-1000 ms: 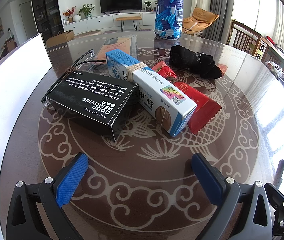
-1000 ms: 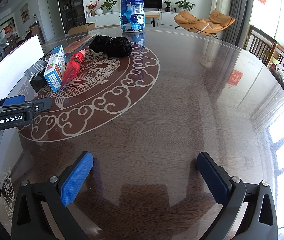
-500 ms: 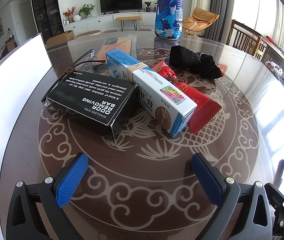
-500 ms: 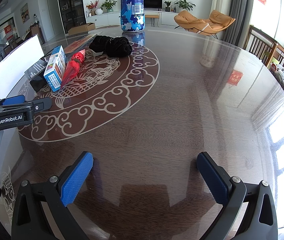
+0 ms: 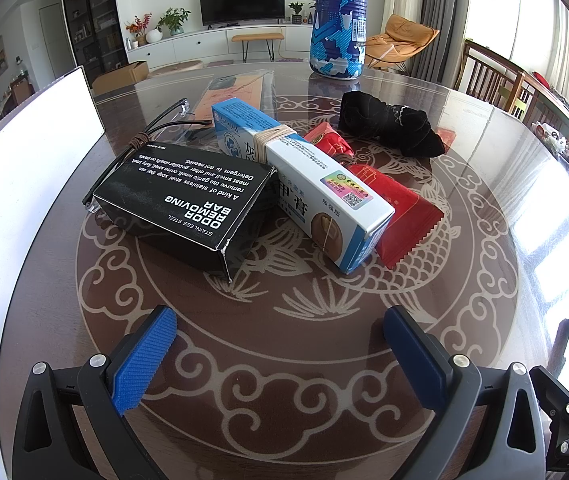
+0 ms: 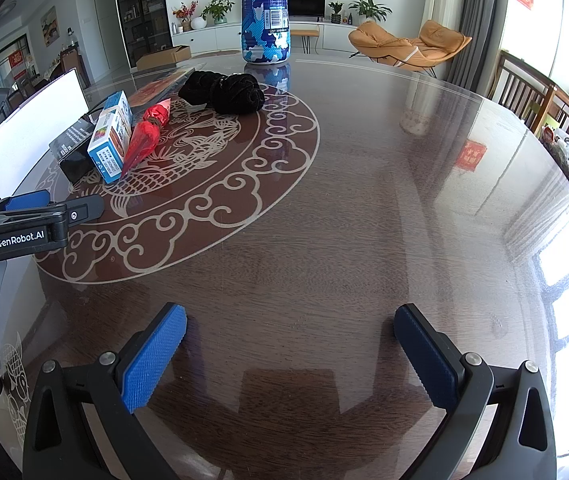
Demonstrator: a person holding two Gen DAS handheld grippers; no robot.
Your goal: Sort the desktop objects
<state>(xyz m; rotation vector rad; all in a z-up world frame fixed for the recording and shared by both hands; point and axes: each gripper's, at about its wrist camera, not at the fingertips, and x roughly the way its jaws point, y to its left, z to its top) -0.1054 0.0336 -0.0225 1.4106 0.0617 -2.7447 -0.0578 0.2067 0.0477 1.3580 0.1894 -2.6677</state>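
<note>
Left hand-held gripper (image 5: 280, 356) and right hand-held gripper (image 6: 290, 356): jaws apart, empty, above tabletop (image 6: 364, 220). Black box (image 5: 188, 200) touches blue-white carton (image 5: 304, 184); red packet (image 5: 388, 208) beside.

The glossy dark round desk (image 5: 484, 208) carries, mid-frame, a black soap box (image 5: 188, 196), a blue-white carton (image 5: 304, 176), a red packet (image 5: 388, 204), a black cloth (image 5: 388, 124); a blue bottle (image 5: 338, 20) at top centre, a white board (image 5: 24, 184) at left.

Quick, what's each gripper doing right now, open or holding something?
Left gripper: open, holding nothing.
Right gripper: open, holding nothing.
</note>
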